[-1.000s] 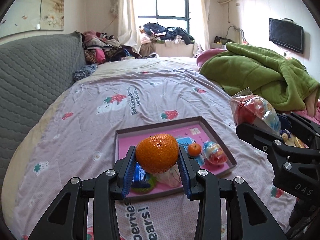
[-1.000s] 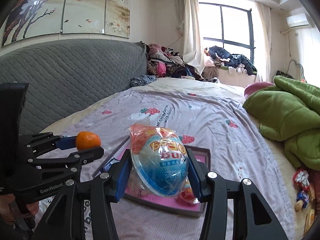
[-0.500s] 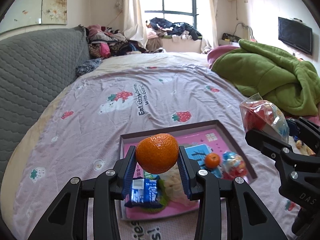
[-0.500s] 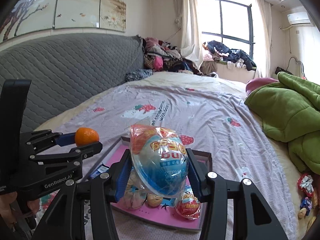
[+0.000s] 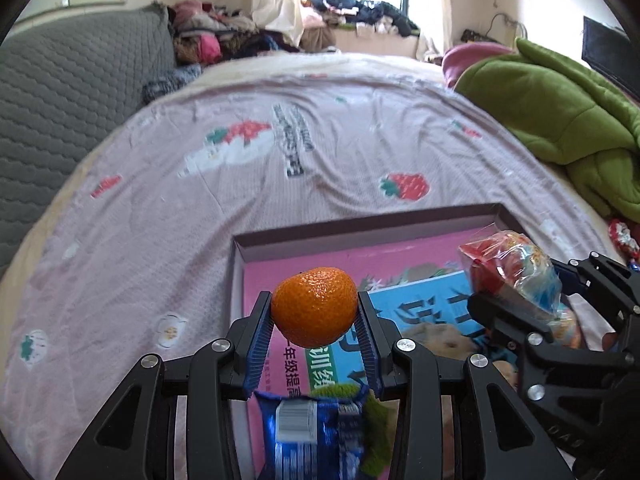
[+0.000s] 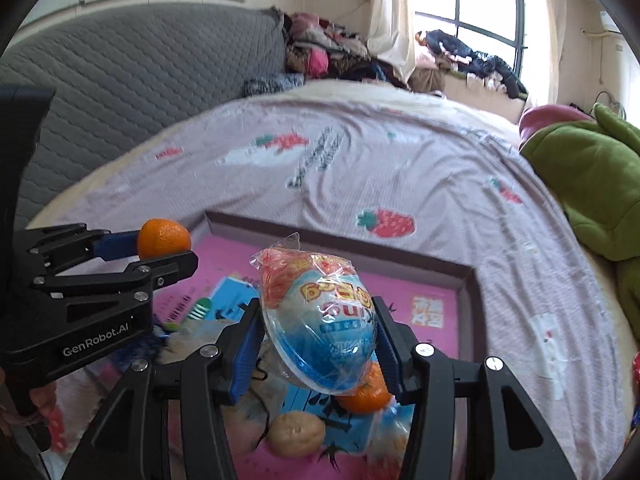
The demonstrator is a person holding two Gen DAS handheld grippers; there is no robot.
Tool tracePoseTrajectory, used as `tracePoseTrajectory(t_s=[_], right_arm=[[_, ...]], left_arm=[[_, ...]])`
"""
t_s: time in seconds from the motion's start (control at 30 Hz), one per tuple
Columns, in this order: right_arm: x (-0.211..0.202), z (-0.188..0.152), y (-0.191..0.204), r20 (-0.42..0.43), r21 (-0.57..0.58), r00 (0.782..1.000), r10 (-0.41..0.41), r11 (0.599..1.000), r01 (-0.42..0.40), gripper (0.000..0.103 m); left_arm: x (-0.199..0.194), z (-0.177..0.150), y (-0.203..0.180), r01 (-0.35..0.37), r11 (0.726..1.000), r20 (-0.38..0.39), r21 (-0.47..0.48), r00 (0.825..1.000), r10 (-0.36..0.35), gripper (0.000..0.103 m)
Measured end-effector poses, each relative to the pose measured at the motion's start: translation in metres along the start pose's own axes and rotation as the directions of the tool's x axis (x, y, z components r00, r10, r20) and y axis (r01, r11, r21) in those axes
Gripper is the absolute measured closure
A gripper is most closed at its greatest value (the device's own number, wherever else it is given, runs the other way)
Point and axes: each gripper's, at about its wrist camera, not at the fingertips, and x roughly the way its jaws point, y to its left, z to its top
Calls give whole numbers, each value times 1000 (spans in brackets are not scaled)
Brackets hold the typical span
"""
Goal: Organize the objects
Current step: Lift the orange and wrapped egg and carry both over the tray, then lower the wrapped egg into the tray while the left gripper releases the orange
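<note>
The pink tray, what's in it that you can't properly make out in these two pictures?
- Blue snack packet: left wrist view, blurred, cut by the bottom edge, flanked by the left hand-held gripper.
- Second orange: right wrist view, mostly behind the wrapped toy egg in the right hand-held gripper.
- Printed sheet lining the pink tray: text blurred and partly covered.

Daylight entered through the overexposed window (image 6: 490,32); fisheye curvature darkened the corners, and motion blur softened the bedspread (image 5: 320,152).
</note>
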Motion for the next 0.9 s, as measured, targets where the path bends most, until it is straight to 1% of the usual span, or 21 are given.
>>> tracePoseTrajectory(t_s=[0.13,0.3,0.43,0.5,0.57,0.63,0.7,0.77,0.9], right_arm=[[25,-4,2,-54,-23,998,-18,1000,17,51],[37,-8,3,-89,-37,996,-33,999,30,51],[38,-8,2,-103,-39,993,-53,998,50,51],[35,-7,0,-101,-28,994,-53,998,50,48],[30,-6,-1,-99,-22,994,-54,998,52,43],[24,-5,-3,-94,-20,994,-63,998,62,42],[14,-3,-6,-83,-8,994,-71,998,70,42],[-1,-2,-9,-63,11,996,-67,998,68,41],[-30,3,-13,-27,42,998,-52,998,53,39]], left_arm=[[23,-3,3,2,1000,-48,-6,999,-2,62],[39,-9,4,5,1000,-92,-10,996,-6,61],[37,-12,3,3,1000,-96,-11,995,-4,61],[32,-11,2,-2,1000,-87,-11,996,1,61],[26,-10,3,-3,1000,-79,-19,997,1,60],[17,-8,2,-12,1000,-65,-19,998,11,50],[4,-5,1,-17,1000,-46,-22,999,16,43],[-12,-4,-1,-16,1000,-22,-24,1000,16,41],[-46,-3,-8,-21,1000,26,-17,999,22,32]])
